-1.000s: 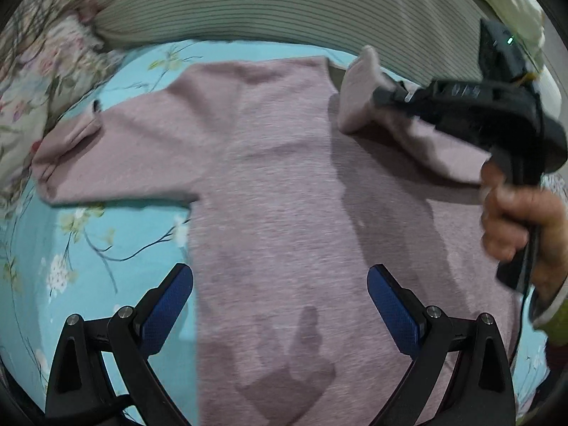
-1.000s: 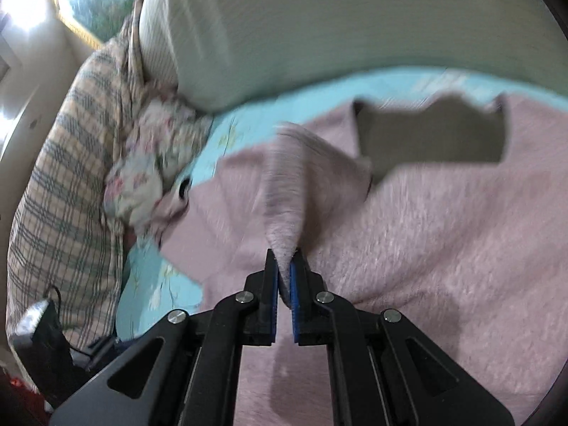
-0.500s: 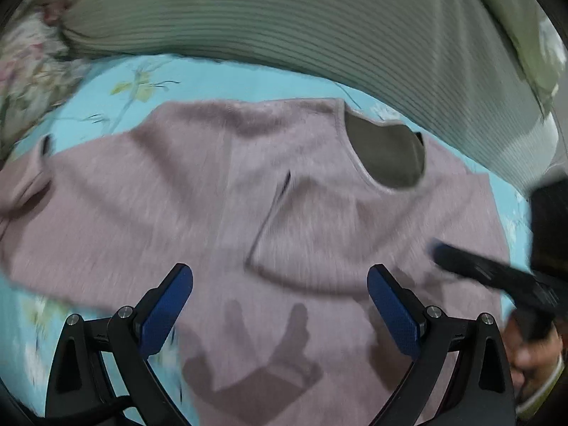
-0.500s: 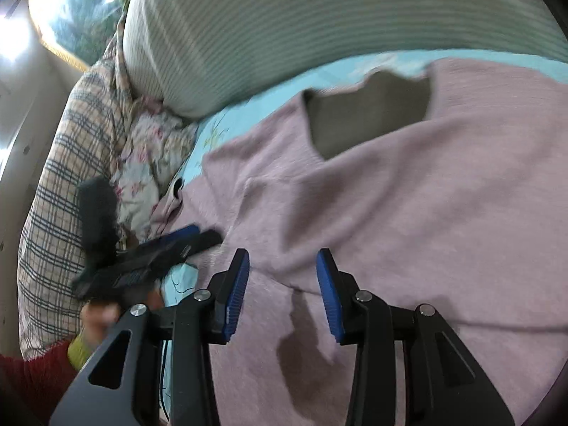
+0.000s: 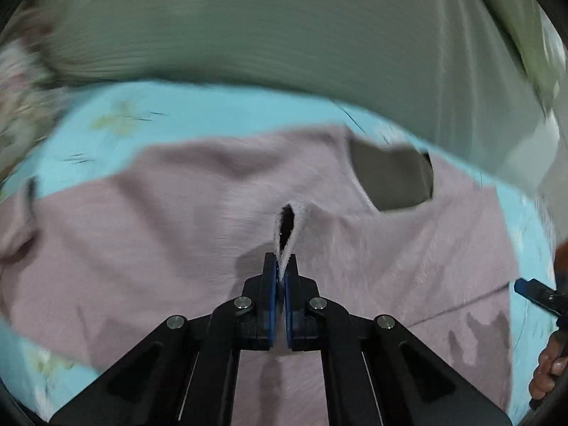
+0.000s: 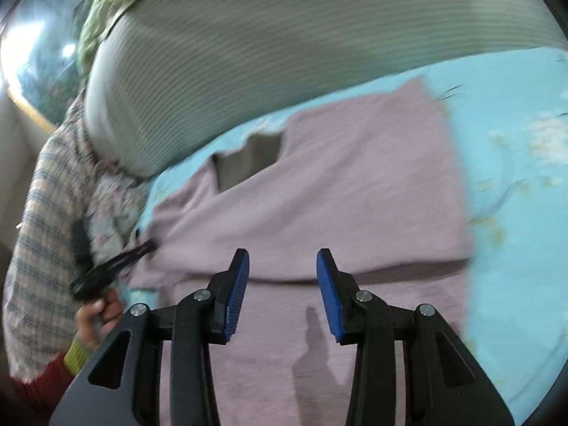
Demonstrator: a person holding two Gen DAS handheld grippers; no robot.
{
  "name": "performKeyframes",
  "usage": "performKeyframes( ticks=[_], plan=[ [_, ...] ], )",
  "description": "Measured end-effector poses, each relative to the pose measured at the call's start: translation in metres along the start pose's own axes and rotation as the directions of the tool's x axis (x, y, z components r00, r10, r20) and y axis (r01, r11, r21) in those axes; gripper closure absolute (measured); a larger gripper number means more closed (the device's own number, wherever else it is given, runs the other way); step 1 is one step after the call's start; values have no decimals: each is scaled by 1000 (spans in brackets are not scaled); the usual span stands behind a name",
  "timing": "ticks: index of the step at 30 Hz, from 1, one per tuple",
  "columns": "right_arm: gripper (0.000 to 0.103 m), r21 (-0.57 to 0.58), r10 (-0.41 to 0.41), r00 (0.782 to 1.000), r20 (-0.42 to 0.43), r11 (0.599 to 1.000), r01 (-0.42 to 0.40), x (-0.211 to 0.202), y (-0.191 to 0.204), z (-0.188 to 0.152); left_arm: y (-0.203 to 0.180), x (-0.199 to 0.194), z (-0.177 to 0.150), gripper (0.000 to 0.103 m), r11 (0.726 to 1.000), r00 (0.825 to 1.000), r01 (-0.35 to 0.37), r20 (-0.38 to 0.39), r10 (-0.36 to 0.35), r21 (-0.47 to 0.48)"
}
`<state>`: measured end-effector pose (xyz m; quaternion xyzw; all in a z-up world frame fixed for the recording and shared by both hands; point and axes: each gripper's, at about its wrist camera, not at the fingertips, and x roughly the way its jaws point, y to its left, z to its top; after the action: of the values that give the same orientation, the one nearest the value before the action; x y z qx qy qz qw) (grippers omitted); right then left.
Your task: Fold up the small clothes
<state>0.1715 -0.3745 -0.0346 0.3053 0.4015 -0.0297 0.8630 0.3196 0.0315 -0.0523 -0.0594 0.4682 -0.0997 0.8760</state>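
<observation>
While the pink sweater (image 5: 198, 234) lies spread flat on the turquoise floral sheet (image 5: 220, 113), its neck opening (image 5: 394, 181) toward the grey-green striped pillow (image 5: 284, 35), the left gripper (image 5: 281, 277) sits over the sweater's middle with its blue pads pressed together on a cuff edge of the folded-in sleeve (image 5: 289, 227), the fabric pinched up into a small open loop just ahead of the fingertips. At the sweater's far right edge, the right gripper (image 5: 532, 289) and the hand holding it show only partly. From the right wrist view the right gripper (image 6: 283, 291) hangs over the sweater's lower body with its fingers (image 6: 328, 294) apart, nothing between them; its jaws have just been opening. Left of the sweater there, a hand (image 6: 97, 316) in a red sleeve holds the other tool
</observation>
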Motion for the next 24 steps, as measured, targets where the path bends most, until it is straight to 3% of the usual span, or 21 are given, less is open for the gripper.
performKeyframes(
  ticks=[3,5,7,13,16,19,22,24],
  plan=[
    [61,26,-108,994,10,994,107,1,-22,15,28,-7,-13,101,996,999,-32,3,32,-79],
    [48,36,-144,990,12,989,143,5,-34,25,45,-7,-20,101,991,998,-67,-12,67,-114],
    [42,31,-170,985,4,985,170,15,-42,34,56,-7,-25,101,986,999,-41,-17,39,-162],
    [43,33,-217,972,-89,975,221,61,-69,52,51,-10,-25,101,987,998,-62,-16,60,-151],
    [96,37,-182,977,-112,982,187,62,-73,59,52,-7,-24,101,985,997,-70,-32,65,-156],
    [97,51,-208,976,-68,976,212,46,-80,66,43,-4,-20,101,988,998,-53,-42,47,-147],
    [102,58,-328,942,-72,941,333,45,-90,67,30,-1,-14,101,992,999,-43,-35,39,-120],
    [101,82,-341,938,-60,935,345,34,-89,68,25,4,-13,101,993,998,-48,-45,44,-109]
  ],
)
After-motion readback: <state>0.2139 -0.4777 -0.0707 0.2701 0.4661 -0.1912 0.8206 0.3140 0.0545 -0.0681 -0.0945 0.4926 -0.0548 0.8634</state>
